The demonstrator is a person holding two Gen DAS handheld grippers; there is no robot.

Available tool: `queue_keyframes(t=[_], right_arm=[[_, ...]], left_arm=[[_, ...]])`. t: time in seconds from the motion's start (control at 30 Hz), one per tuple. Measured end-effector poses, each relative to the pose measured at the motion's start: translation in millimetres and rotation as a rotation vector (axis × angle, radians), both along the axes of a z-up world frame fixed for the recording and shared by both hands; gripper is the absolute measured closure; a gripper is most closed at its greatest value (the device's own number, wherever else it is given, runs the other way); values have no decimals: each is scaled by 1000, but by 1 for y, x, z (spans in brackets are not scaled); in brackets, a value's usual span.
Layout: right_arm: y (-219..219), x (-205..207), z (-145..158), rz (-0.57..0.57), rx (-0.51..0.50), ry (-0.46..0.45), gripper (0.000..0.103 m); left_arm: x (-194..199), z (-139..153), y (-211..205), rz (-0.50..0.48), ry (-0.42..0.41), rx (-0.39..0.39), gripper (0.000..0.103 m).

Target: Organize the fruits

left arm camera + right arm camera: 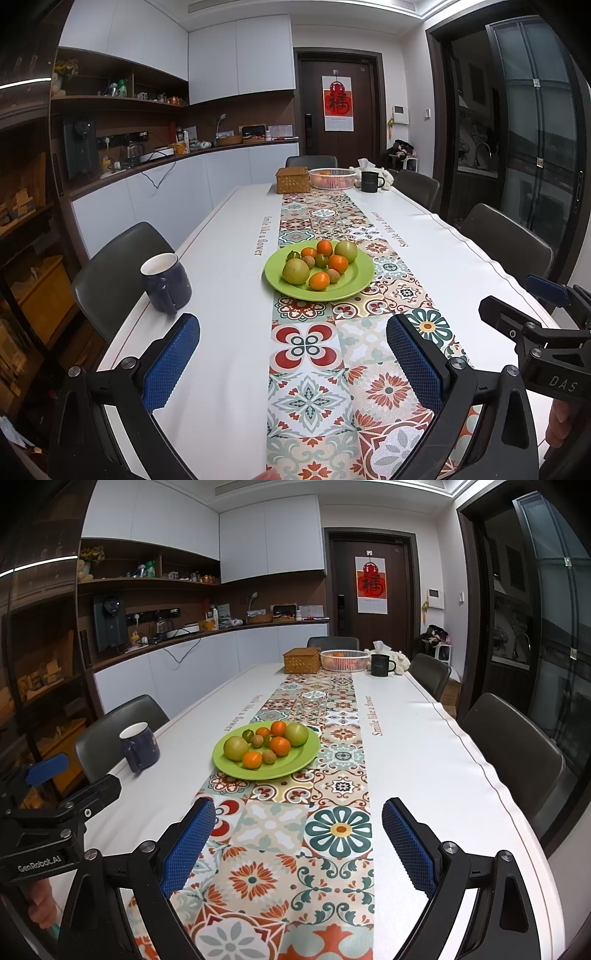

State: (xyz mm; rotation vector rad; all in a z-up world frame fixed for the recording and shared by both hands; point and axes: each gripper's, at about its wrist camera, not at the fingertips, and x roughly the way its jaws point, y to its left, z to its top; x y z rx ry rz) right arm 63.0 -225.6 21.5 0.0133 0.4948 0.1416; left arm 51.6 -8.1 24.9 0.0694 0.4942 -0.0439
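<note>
Item 1, left gripper: its blue-padded fingers stand wide apart with nothing between them, held low over the near end of the table.

Item 2, right gripper: fingers likewise spread and empty, just beside the left one, over the patterned runner.

Item 3, fruits: all heaped on the green plate at mid-table, on the runner. I count two large green fruits, several small oranges, and a few small brownish and green ones, mostly touching one another.

Item 4, stage: I judge the heap fits either a gathered result or a pile awaiting sorting; the pictures do not settle it. A white wire basket holding something orange sits at the far end, beside a woven box and a black mug.

Item 5, handling note: should a fruit be taken, I would choose an outer piece, close across its widest part, and lift straight so its neighbours do not roll.

Item 6, edges and room: the plate rim is shallow, so round fruit could run off toward either table edge. A blue mug stands near the left edge. Open cloth lies to the right of the plate and between plate and basket. Chairs ring the table.
</note>
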Motion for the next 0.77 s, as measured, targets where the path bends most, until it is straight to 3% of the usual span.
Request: queue_keyframes(t=[0.77], right_arm=[[-3, 2, -8, 7, 0, 20, 11]], left_arm=[[5, -8, -1, 1, 31, 2, 0]])
